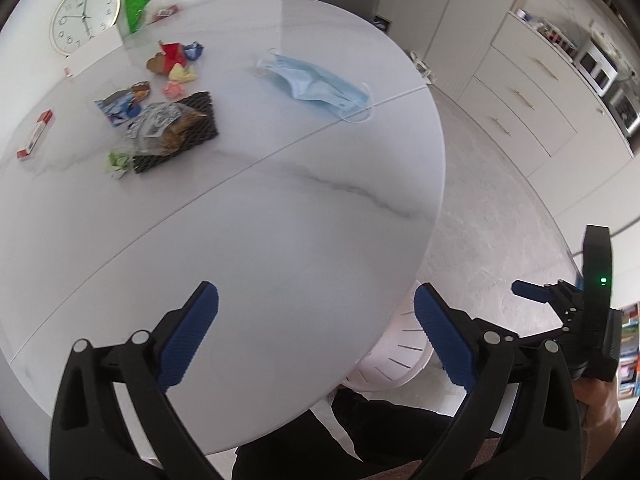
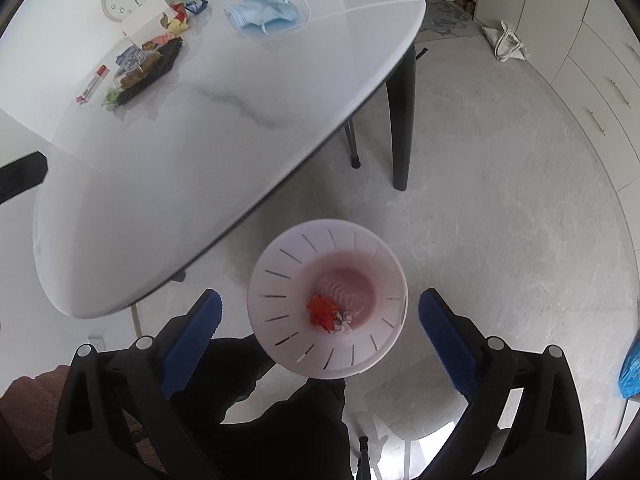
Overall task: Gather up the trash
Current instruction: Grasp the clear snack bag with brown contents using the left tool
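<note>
The right gripper [image 2: 320, 334] holds its jaws wide and empty, pointing down over the pale slotted bin [image 2: 280, 276] on the floor; red and white scraps [image 2: 326, 314] lie at its bottom, between the jaws. The left gripper [image 1: 316, 334] also has its jaws wide, holding nothing, above bare table [image 1: 280, 240] near its rounded edge. Ahead of those jaws and well apart lies a blue face mask [image 1: 316, 84]; farther left sits a heap of wrappers [image 1: 160, 116]. The next pick likely suits a low, flat approach, pinching a raised fold. Open table lies between; the bin stands just beyond the edge.
</note>
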A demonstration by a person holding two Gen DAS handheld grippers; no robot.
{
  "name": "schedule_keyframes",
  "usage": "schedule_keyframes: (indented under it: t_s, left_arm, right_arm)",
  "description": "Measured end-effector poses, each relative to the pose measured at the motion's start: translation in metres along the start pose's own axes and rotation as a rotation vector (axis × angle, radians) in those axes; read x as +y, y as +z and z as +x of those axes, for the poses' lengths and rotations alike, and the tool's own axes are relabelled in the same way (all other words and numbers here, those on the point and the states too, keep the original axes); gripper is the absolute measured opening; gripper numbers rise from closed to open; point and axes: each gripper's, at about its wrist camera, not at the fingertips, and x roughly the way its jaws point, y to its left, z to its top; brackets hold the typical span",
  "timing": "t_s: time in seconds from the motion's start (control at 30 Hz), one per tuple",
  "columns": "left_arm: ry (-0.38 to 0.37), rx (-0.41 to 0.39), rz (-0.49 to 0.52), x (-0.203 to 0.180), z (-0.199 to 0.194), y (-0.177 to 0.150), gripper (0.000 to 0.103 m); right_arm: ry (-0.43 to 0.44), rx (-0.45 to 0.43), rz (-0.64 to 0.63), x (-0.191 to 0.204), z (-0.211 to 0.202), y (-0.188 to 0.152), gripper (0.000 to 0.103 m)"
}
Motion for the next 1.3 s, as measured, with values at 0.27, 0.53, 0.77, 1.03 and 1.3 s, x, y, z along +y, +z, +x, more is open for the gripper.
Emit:
schedule_keyframes:
  t_s: [0.27,0.53,0.77,1.03,1.3]
  left_arm:
    - [0.077,-0.070,-0.047,0.049,-0.003,0.021,0.094]
    - [0.186,-0.121,0.029,0.128,0.026,0.088,0.094]
    - [0.178,-0.065,0.110,0.175,0.081,0.148,0.094]
    - [0.129,0.055,0.190,0.191,0.134,0.167,0.064]
    - [0.052,0.024,0.226,0.185,0.125,0.163,0.039]
  right_arm:
    - [0.022,-0.052,-0.021,0.025,-0.016,0.028,0.099]
    - [0.070,-0.083,0.022,0.058,-0.012,0.074,0.100]
    - [0.100,-0.082,0.012,0.098,0.003,0.113,0.100]
    - [0.094,-0.052,-0.027,0.134,0.026,0.147,0.100]
    - [0.095,-0.044,-0.055,0.146,0.034,0.166,0.100]
